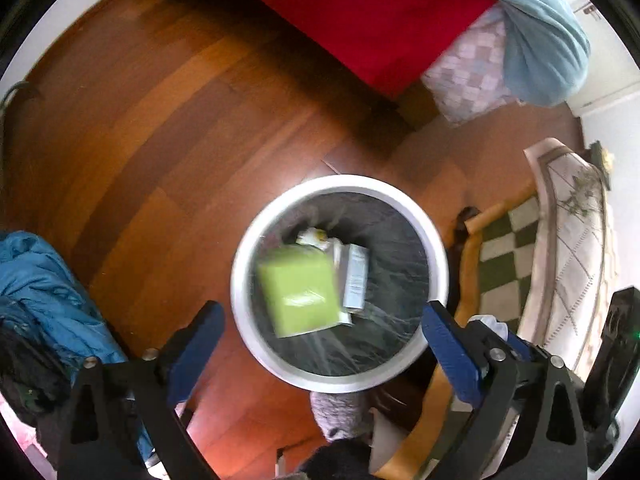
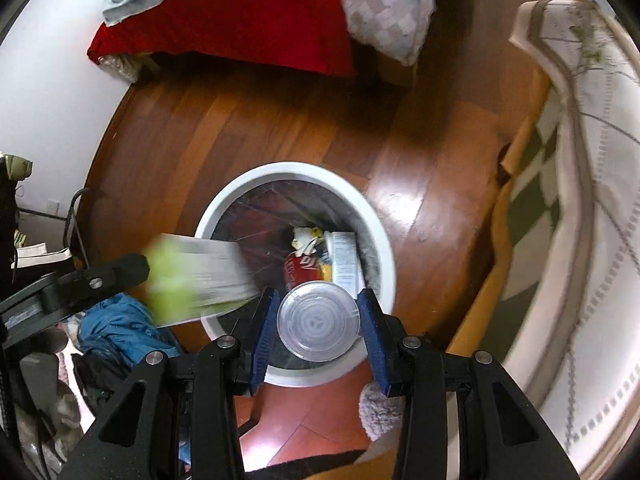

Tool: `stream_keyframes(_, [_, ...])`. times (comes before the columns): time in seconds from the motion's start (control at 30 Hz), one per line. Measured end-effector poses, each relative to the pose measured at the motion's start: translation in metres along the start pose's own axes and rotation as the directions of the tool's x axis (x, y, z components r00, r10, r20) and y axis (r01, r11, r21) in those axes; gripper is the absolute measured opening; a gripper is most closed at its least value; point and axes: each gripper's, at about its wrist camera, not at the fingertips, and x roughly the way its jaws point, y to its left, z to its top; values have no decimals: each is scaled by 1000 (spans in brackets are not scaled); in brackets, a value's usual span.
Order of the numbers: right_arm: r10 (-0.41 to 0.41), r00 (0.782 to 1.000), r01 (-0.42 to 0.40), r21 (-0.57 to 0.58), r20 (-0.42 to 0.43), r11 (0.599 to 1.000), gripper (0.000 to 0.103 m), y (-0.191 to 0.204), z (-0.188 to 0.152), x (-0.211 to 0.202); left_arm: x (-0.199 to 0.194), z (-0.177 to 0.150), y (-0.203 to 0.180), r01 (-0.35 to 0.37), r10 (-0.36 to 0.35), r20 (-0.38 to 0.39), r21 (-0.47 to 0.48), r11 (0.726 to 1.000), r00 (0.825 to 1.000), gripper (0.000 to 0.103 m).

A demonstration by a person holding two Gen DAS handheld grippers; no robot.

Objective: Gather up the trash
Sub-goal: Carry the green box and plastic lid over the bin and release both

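Hovering directly above the white trash bin (image 2: pixel 380 248), the right gripper (image 2: pixel 318 322) pinches a clear plastic lid (image 2: pixel 318 322) flat between its jaws, while the left gripper (image 1: pixel 320 328), jaws wide and empty, has the blurred green box (image 1: pixel 298 294) beneath it, over the bin.

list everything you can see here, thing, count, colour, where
trash bin: 1, white rim with clear liner, on the wooden floor below both grippers
green box: 1, lime green, blurred, over the bin mouth, free of any gripper
clear plastic lid: 1, transparent, round, between the right gripper's fingers above the bin
red can: 1, red, inside the bin
white carton: 1, white with print, inside the bin
crumpled wrapper: 1, white and yellow, inside the bin
red blanket: 1, red, on the bed at top
blue jacket: 1, blue, on the floor at left
checkered mat: 1, green and white, right of the bin
left gripper: 1, black, blue pads, open
right gripper: 1, black, blue pads, shut on the lid
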Motion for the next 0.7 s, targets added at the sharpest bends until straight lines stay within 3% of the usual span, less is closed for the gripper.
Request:
stream_keyframes(0.07, [34, 999, -34, 7, -17, 999, 58, 2, 1, 4, -5, -2, 7, -34, 34, 16, -9, 999, 999, 100])
stream_keyframes(0.1, [45, 999, -45, 9, -16, 999, 74, 3, 2, 6, -7, -5, 9, -50, 51, 31, -15, 999, 998, 100])
stream_keyframes(0.2, [52, 999, -52, -5, 0, 999, 85, 8, 4, 3, -21, -19, 13, -116, 117, 90, -13, 993, 989, 100])
stream_keyframes(0.23, [44, 999, -44, -17, 2, 999, 93, 11, 4, 2, -27, -24, 16, -136, 136, 106, -9, 991, 985, 100])
stream_keyframes(0.3, [4, 1000, -3, -38, 14, 999, 101, 16, 0, -5, -39, -39, 16, -178, 176, 138, 0, 984, 975, 100])
stream_keyframes(0.43, [-114, 992, 119, -89, 61, 989, 101, 23, -19, -30, -62, -62, 11, -226, 218, 194, 20, 974, 956, 100])
stream_keyframes(0.7, [-149, 980, 165, -117, 134, 979, 102, 31, -72, -105, -119, -108, -7, -259, 235, 279, 53, 964, 931, 100])
